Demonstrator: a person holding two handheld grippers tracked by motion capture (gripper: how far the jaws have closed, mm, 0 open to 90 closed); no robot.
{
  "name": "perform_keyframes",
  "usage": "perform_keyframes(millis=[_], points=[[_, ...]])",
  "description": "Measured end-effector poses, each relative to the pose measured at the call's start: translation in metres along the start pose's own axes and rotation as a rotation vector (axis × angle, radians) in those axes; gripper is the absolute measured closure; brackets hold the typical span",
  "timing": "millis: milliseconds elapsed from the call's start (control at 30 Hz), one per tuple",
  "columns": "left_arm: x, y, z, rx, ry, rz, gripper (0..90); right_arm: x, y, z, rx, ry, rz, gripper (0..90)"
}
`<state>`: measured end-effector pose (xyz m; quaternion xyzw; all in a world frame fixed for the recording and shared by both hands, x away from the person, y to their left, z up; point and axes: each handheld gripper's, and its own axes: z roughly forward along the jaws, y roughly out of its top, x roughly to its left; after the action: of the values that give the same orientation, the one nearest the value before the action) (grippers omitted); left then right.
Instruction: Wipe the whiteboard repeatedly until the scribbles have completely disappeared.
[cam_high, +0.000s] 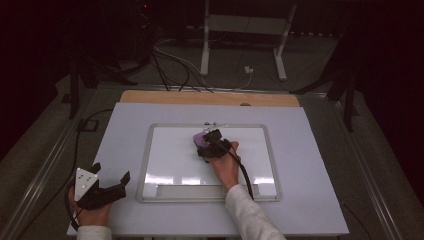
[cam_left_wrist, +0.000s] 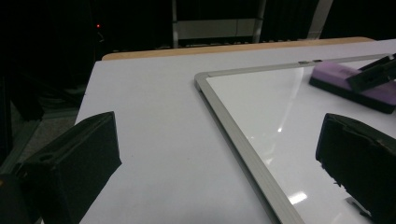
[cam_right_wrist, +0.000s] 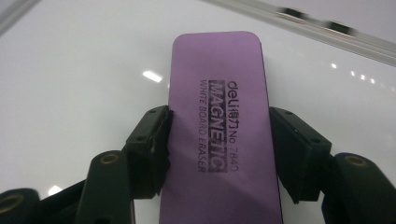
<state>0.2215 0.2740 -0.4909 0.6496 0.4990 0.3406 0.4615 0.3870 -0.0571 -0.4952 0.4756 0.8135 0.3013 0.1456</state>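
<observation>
Right tool (cam_right_wrist: 217, 144) around one purple eraser (cam_right_wrist: 219, 116)

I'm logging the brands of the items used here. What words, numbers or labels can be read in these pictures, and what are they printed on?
All on the purple top of the eraser, held between the right gripper's jaws on the whiteboard:
"deli", followed by two characters I can't make out
"No 7840", the digits faint
"MAGNETIC"
"WHITE BOARD ERASER"
Nothing else is readable; the left gripper shows no lettering.
</observation>
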Motion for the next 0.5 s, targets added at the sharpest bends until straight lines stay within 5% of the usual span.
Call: perform_keyframes(millis=[133, 200, 267, 500], points=[[0.001, 0.000, -0.001, -0.002, 0.001, 0.000, 0.6, 0.021, 0.001, 0.002, 0.013, 0.104, -0.099, 41.2], [0.001, 0.000, -0.001, -0.002, 0.001, -0.003, 0.6, 0.026, 0.001, 0.001, 0.014, 0.099, -0.134, 41.2], [0.001, 0.000, -0.001, -0.002, 0.002, -0.003, 0.6, 0.022, 0.002, 0.002, 0.013, 0.100, -0.112, 41.2], [0.002, -0.001, -0.001, 0.000, 0.002, -0.005, 0.6, -0.013, 0.003, 0.000, 0.013, -0.034, 0.025, 41.3]])
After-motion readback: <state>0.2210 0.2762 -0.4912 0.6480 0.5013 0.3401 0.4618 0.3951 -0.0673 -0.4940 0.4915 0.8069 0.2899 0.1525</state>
